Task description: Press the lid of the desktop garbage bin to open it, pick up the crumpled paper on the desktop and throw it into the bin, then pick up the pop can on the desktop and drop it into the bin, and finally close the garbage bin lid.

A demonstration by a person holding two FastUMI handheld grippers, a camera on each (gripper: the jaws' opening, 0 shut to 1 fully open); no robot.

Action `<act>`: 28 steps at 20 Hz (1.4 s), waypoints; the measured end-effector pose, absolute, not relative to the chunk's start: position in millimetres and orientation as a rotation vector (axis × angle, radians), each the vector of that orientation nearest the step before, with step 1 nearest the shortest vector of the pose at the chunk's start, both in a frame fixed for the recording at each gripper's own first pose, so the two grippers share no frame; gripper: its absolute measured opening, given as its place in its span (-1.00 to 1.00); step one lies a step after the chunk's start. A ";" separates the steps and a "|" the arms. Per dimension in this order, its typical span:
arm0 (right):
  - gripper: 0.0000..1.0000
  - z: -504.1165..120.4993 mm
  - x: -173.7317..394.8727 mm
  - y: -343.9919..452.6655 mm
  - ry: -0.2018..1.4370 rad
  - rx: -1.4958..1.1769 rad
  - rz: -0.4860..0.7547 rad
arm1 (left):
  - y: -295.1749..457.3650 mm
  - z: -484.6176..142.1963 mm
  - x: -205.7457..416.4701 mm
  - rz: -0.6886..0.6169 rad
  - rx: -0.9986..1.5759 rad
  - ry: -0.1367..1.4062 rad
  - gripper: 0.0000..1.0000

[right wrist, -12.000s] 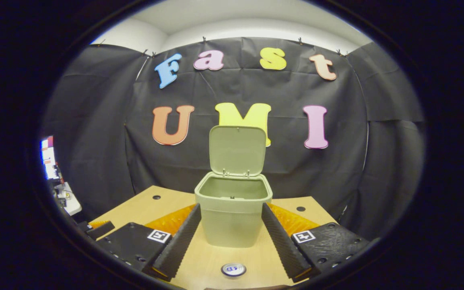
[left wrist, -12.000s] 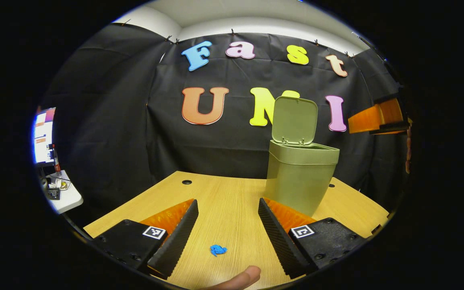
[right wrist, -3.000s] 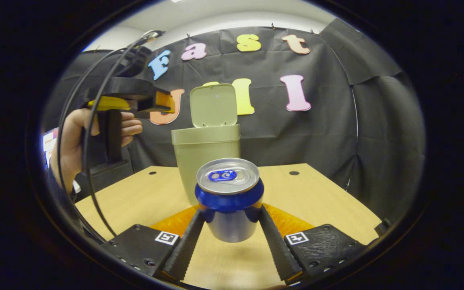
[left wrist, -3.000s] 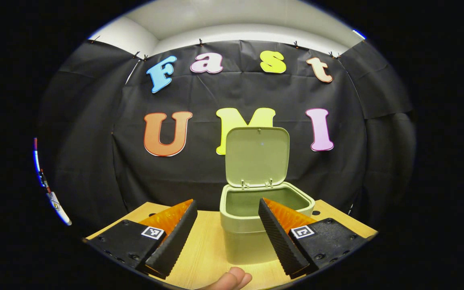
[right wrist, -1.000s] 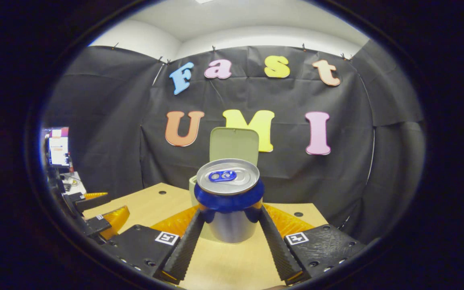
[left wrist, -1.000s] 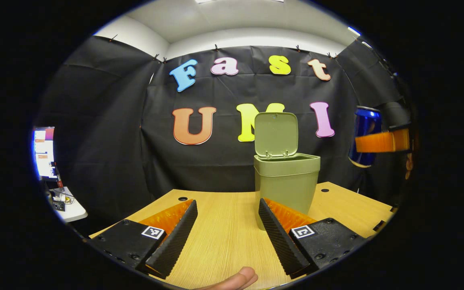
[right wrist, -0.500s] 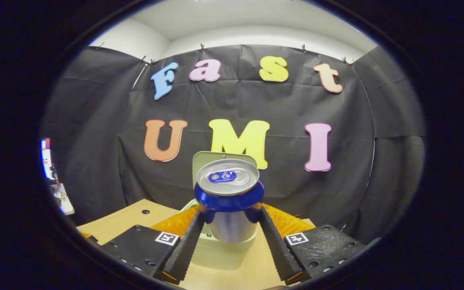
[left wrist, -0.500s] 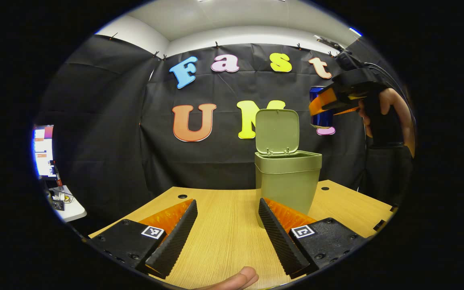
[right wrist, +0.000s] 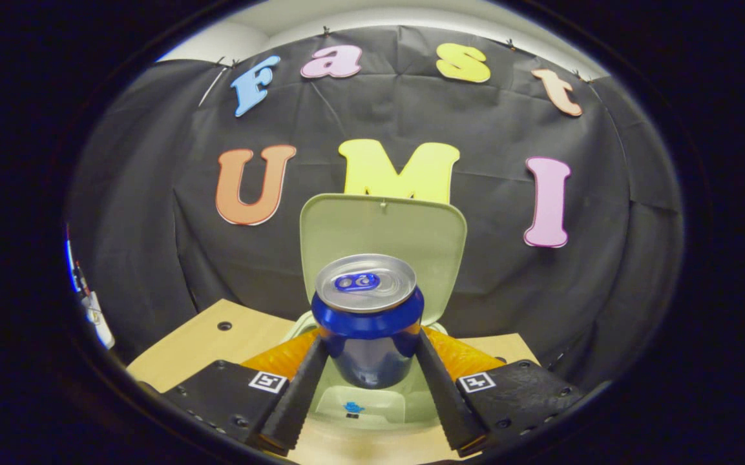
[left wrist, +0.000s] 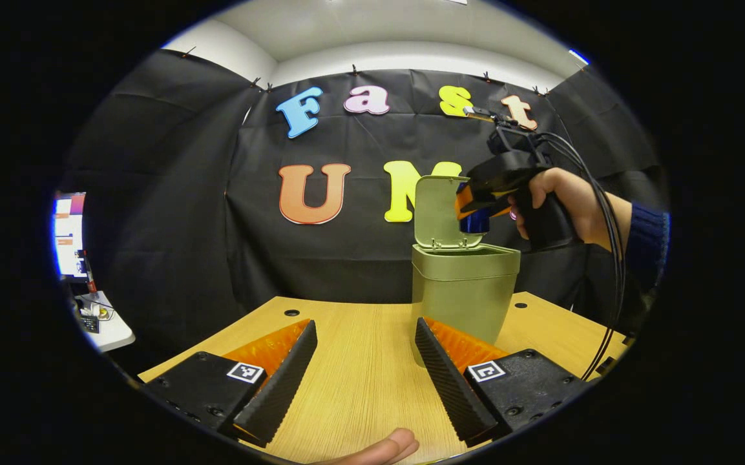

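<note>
On the left, the left gripper (left wrist: 366,361) hangs low over the wooden desk (left wrist: 359,381), its two fingers spread wide with nothing between them. To its right stands the green garbage bin (left wrist: 464,290), its lid (left wrist: 440,210) upright and open. Farther right, a hand (left wrist: 563,200) steadies the right gripper (right wrist: 367,381), both fingers clamped on the sides of the blue pop can (right wrist: 367,320), which it holds directly above the bin's mouth and in front of the raised lid. The blue crumpled paper (right wrist: 353,407) lies at the bottom of the bin.

The drop looks imminent, and the risk lies in the clearance: the can sits close to the lid, so a release slightly too far back could strike it, bounce the can onto the desk or knock the lid shut.

Half a second earlier the can was higher and off to the bin's right; it has since come in over the opening, while the left gripper has barely shifted.
</note>
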State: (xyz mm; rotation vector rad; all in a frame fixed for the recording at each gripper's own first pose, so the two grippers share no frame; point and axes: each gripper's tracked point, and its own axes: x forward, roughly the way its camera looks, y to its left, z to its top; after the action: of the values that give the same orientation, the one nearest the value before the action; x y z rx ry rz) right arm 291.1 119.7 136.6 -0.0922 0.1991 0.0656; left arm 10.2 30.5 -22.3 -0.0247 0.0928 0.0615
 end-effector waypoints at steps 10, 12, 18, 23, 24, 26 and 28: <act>0.64 115.0 301.6 112.6 0.271 -0.037 0.048 | 29.1 -23.2 8.9 0.032 -0.021 0.096 0.96; 0.63 117.7 297.3 112.2 0.264 -0.048 0.051 | 28.9 -24.4 8.9 0.030 -0.023 0.104 0.96; 0.96 144.8 291.2 110.6 0.202 -0.062 0.024 | 27.6 -24.9 8.7 0.016 -0.014 0.111 0.97; 0.90 188.3 281.0 118.5 0.147 -0.088 0.025 | 30.7 -30.3 7.1 0.024 -0.044 0.143 0.97; 0.90 197.3 280.3 120.0 0.140 -0.095 0.024 | 32.8 -27.6 7.5 0.034 -0.044 0.136 0.97; 0.90 218.7 278.7 121.9 0.117 -0.093 0.018 | 39.0 -20.9 8.6 0.036 -0.052 0.118 0.97; 0.90 243.4 280.4 124.9 0.081 -0.088 0.011 | 38.4 -17.9 6.9 0.025 -0.070 0.110 0.97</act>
State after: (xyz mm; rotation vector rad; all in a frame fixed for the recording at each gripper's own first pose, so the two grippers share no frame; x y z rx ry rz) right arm 280.4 124.9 243.4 -0.0882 0.0814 0.0109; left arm 6.9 38.4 -17.9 -0.0698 0.1100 0.0245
